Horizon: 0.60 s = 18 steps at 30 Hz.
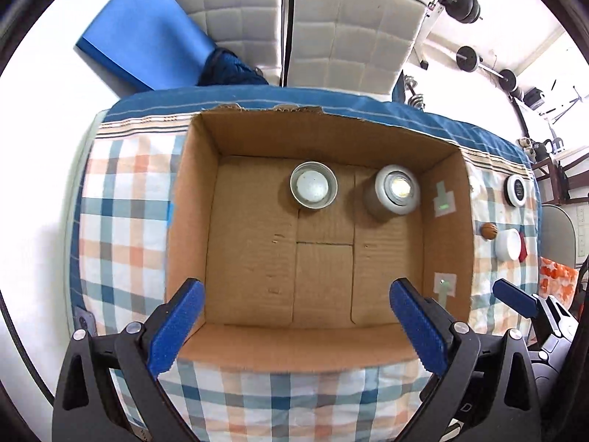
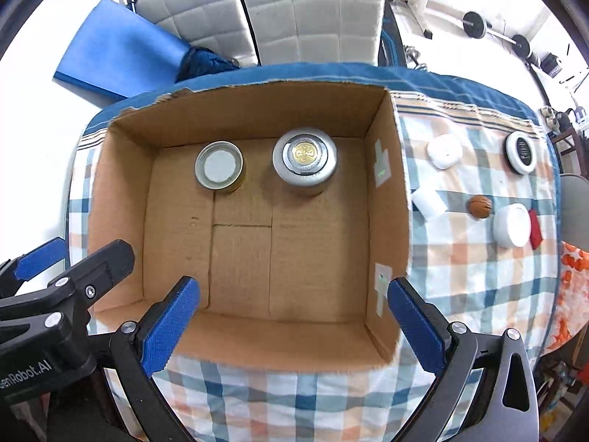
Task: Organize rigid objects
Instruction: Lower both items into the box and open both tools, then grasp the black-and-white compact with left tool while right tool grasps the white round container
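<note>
1. Only your right wrist view shows two white pieces (image 2: 444,151) on the checked worktop (image 2: 478,258) beside the box (image 2: 254,110), which holds two tins (image 2: 304,160)
2. Your left gripper (image 1: 294,328) and right gripper (image 2: 294,324) hover with fingers wide, empty

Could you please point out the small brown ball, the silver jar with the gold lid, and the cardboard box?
small brown ball (image 2: 480,206): right wrist view, its middle.
silver jar (image 2: 304,154): right wrist view, gold lid centre.
cardboard box (image 2: 257,110): right wrist view, far inner wall.

Brown cardboard box (image 2: 125,169); blue-orange-white checked tablecloth (image 2: 478,280); blue tool pads (image 1: 176,335).
</note>
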Tool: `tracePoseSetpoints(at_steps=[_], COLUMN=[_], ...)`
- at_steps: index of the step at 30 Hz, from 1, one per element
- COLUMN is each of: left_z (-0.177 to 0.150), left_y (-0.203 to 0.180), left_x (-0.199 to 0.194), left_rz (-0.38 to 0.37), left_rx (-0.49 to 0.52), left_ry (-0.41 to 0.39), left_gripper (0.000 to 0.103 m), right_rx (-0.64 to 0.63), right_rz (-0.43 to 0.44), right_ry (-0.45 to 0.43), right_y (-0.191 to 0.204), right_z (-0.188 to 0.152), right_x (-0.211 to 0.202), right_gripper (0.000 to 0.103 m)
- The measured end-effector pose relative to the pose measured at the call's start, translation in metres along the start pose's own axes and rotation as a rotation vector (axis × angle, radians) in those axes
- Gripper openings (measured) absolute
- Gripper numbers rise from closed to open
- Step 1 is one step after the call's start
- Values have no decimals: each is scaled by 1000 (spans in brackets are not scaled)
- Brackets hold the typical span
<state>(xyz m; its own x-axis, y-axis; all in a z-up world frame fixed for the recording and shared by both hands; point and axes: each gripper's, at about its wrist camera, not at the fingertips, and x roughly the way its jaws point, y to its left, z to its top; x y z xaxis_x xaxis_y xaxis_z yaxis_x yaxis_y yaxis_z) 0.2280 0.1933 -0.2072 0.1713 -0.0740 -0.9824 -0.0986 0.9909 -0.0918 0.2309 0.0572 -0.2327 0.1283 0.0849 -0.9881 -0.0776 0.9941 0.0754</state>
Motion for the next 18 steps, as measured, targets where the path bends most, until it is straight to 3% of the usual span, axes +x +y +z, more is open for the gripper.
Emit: tracePoseSetpoints(at_steps=[8, 18], left_z=[-28, -43], left_y=[-13, -38], left_x=[-48, -81], left_rz=[12, 18], left_rx=[17, 1], left_ry=[-69, -119], left_gripper=[103, 103], right_rx=[-2, -33], right_rz=[25, 98], right_ry=[-42, -87], right_y=[-7, -28], right_z=[-29, -47], right_x=[-50, -84], right_gripper=[103, 103])
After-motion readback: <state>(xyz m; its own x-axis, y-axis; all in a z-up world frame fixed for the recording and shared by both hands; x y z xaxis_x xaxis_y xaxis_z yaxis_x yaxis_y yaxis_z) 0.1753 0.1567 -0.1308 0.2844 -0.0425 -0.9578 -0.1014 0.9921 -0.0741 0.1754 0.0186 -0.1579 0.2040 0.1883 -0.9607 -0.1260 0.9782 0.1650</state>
